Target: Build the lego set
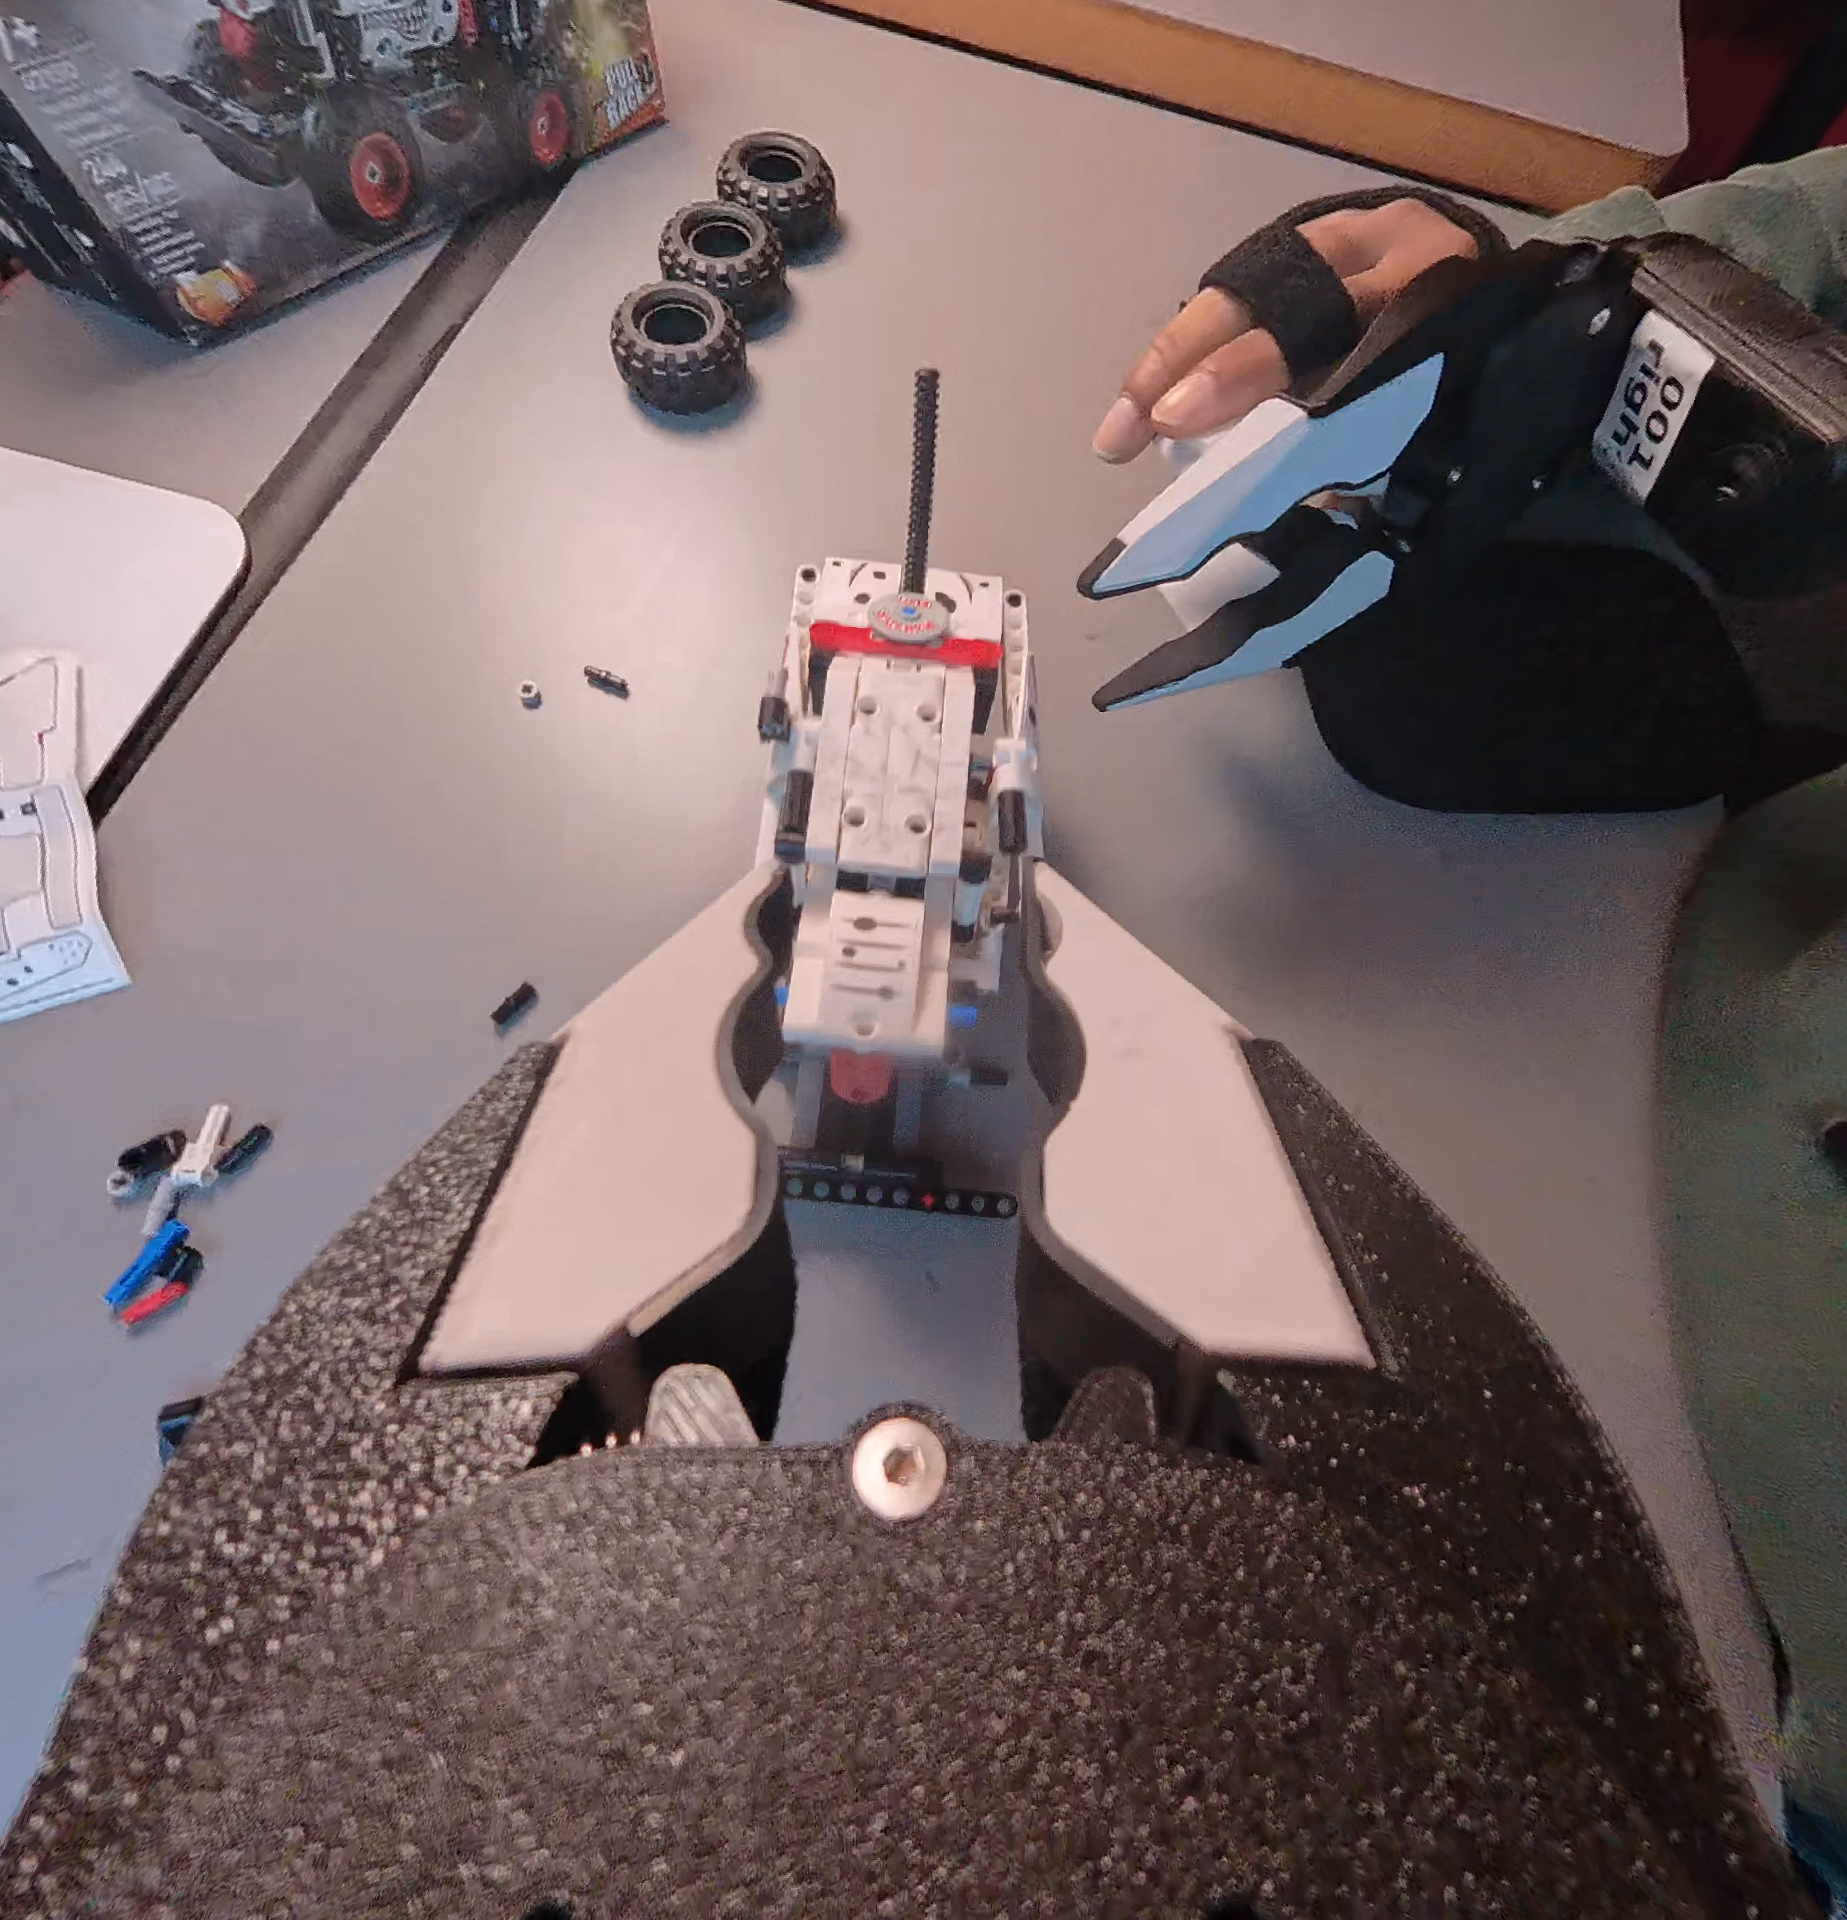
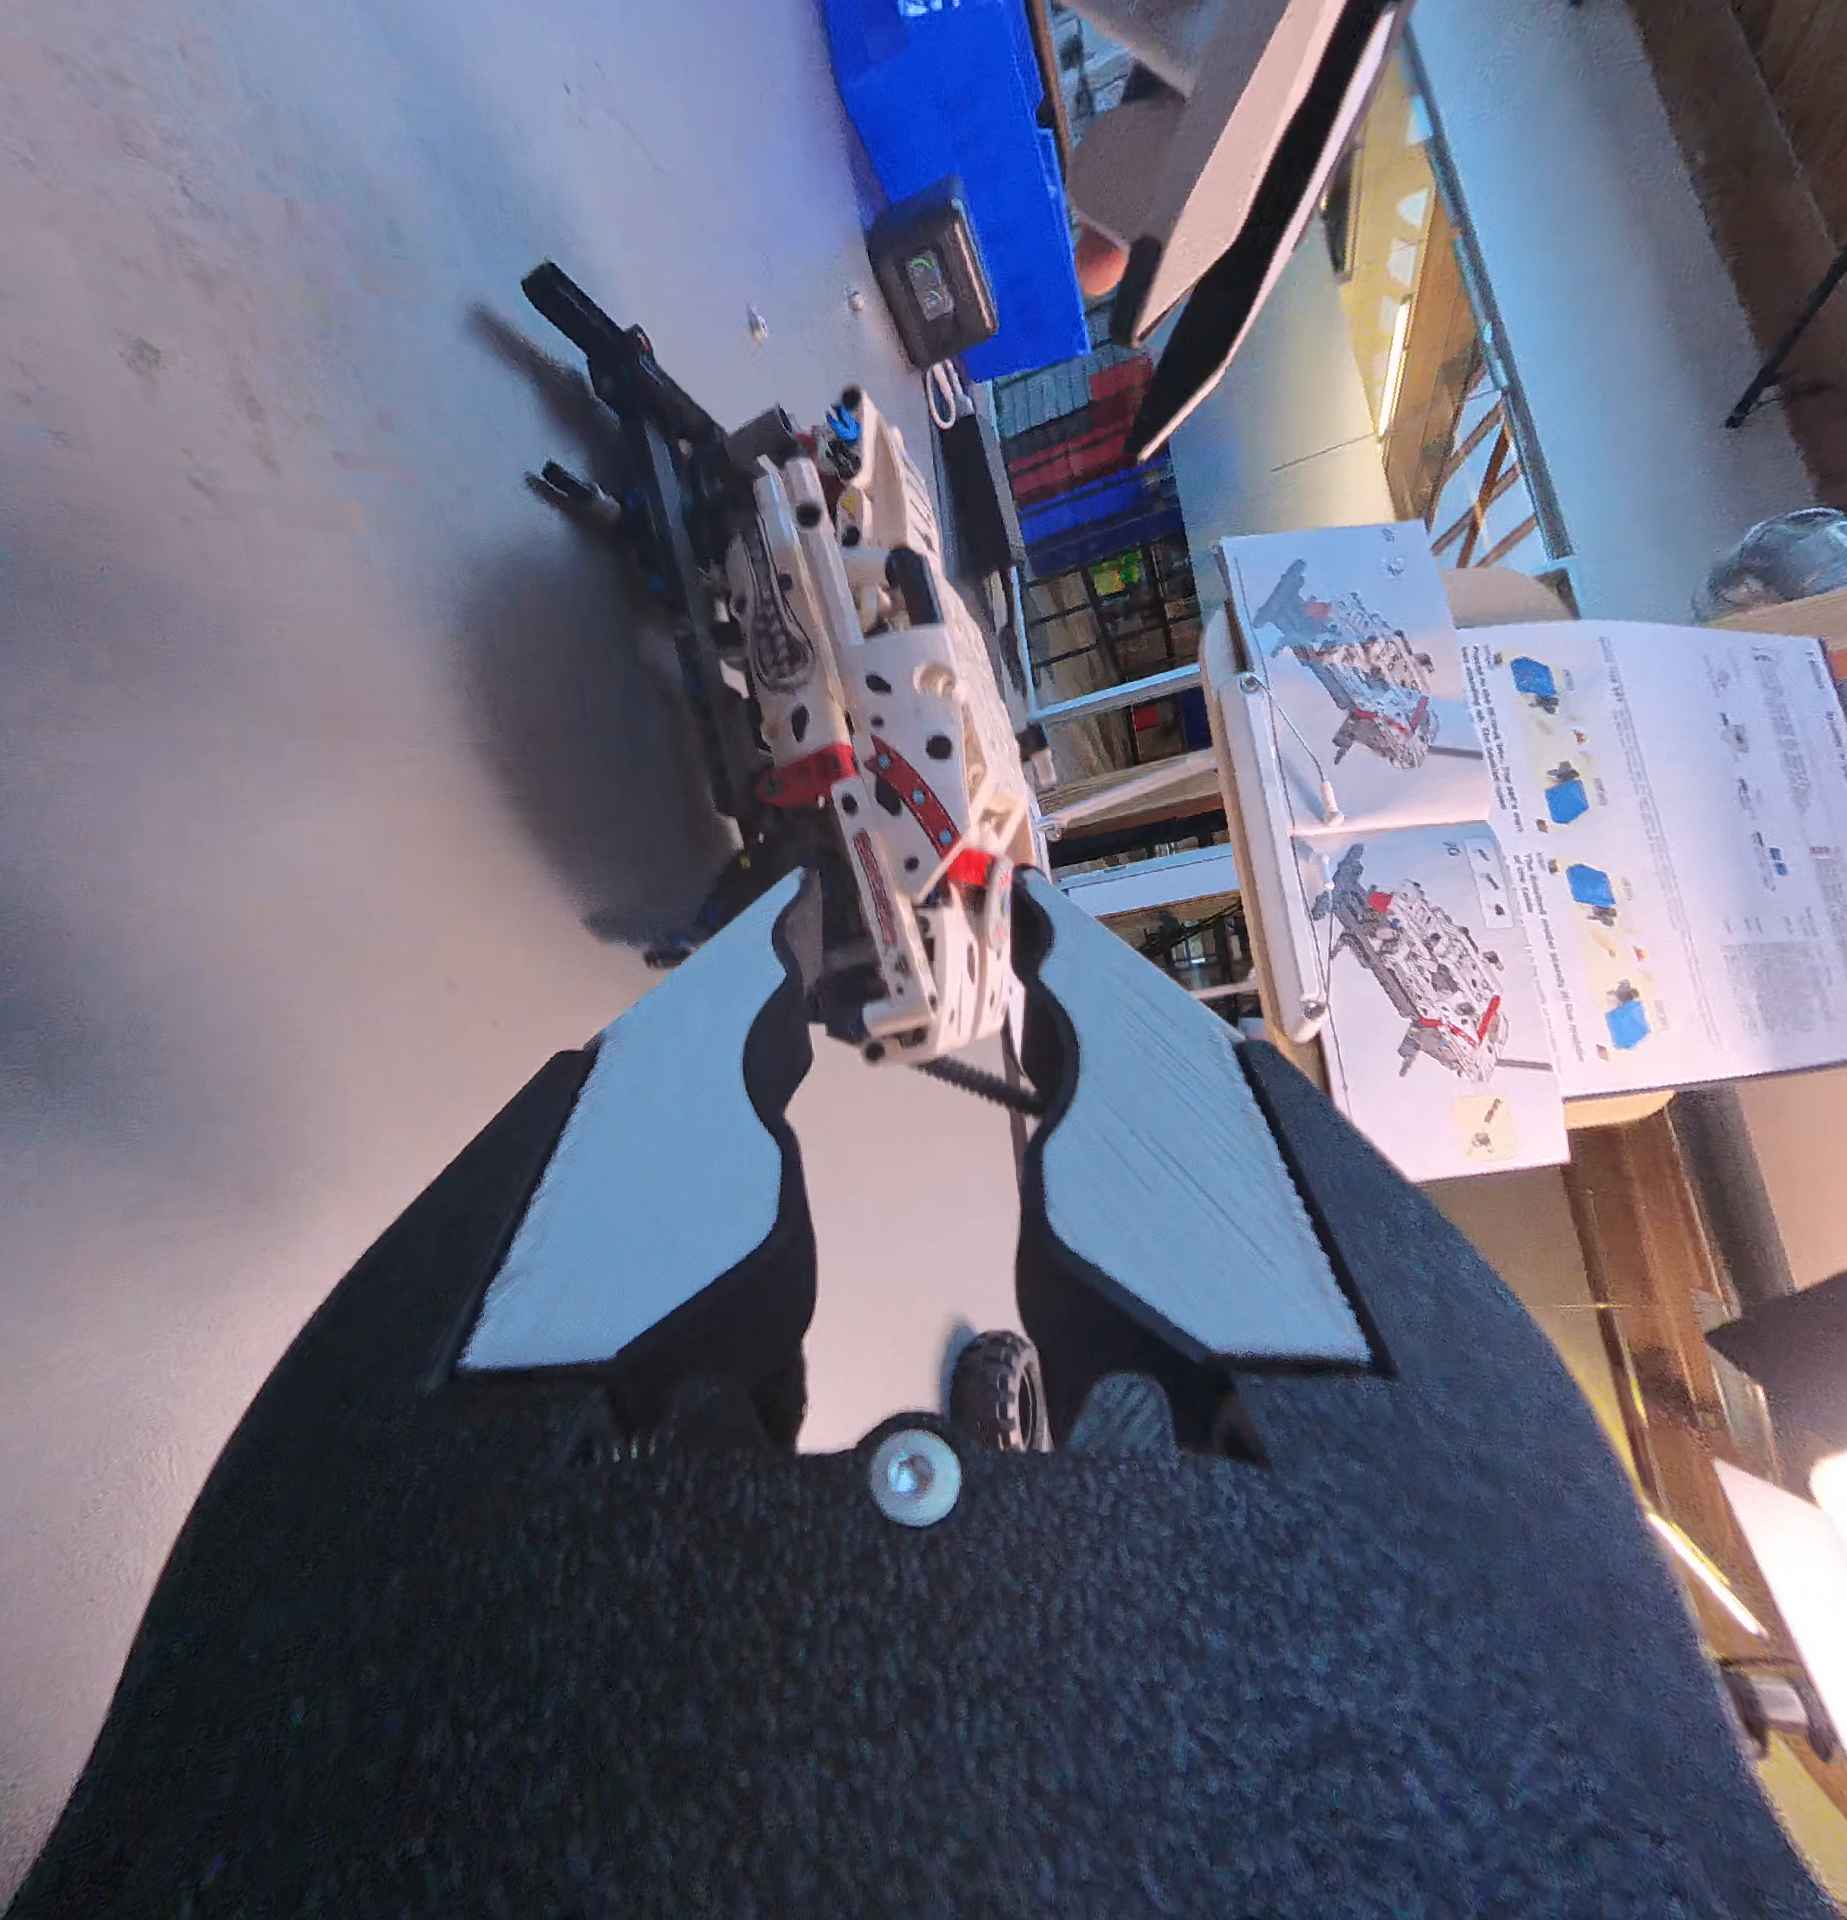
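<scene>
Left gripper (image 1: 903,914) fingers clamp the white spotted brick truck body (image 1: 888,831) on the grey surface (image 1: 379,779); right gripper (image 1: 1095,644) fingers gape beside it, seemingly empty; printed cardboard box (image 1: 223,135) stands closed.

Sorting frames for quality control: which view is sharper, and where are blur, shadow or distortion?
Left wrist view: mostly sharp, the lego model and tyres crisp, wide-angle bending at the edges. Right wrist view: rolled sideways, softer, the table smeared, a dark shadow beside the model, bright glare at the lower right edge.
</scene>
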